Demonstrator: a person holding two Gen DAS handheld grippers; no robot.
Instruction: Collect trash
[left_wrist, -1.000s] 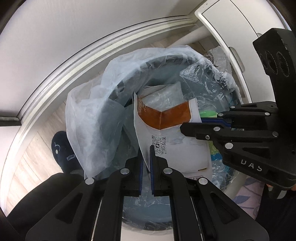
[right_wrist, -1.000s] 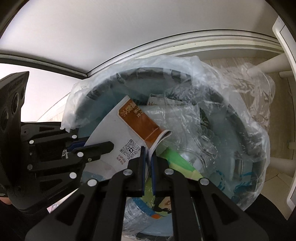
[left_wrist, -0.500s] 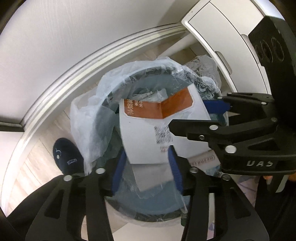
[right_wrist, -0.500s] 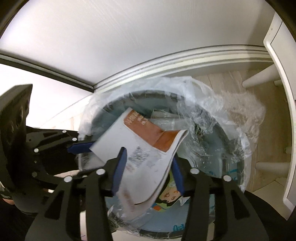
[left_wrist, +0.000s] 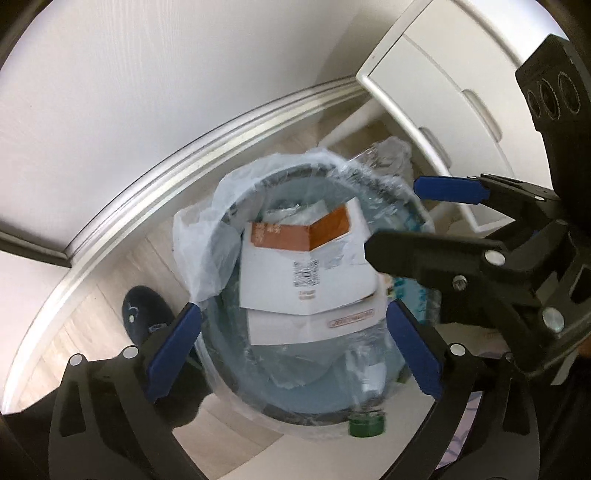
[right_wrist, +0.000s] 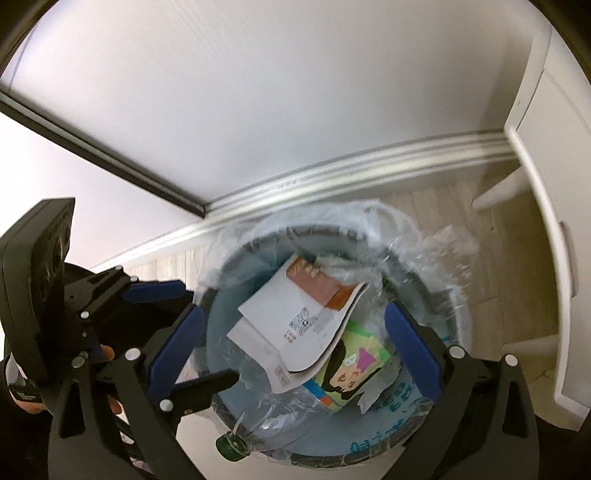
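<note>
A white booklet with an orange band and a QR code (left_wrist: 303, 273) lies inside the bag-lined grey trash bin (left_wrist: 325, 173), on top of other trash. It also shows in the right wrist view (right_wrist: 295, 321) in the bin (right_wrist: 258, 243). My left gripper (left_wrist: 291, 347) is open and empty above the bin's near side. My right gripper (right_wrist: 293, 347) is open and empty above the bin; it shows at the right of the left wrist view (left_wrist: 402, 218). A clear bottle with a green cap (right_wrist: 231, 446) pokes over the bin's near rim.
A colourful printed sheet (right_wrist: 354, 369) and crumpled clear plastic lie in the bin. A white cabinet (left_wrist: 443, 92) stands right of the bin, the wall's baseboard (right_wrist: 332, 177) behind it. A dark slipper (left_wrist: 142, 314) is on the wood floor at the left.
Both grippers were shut on the booklet; they opened and let it drop into the bin. Both have since risen away from the bin.
</note>
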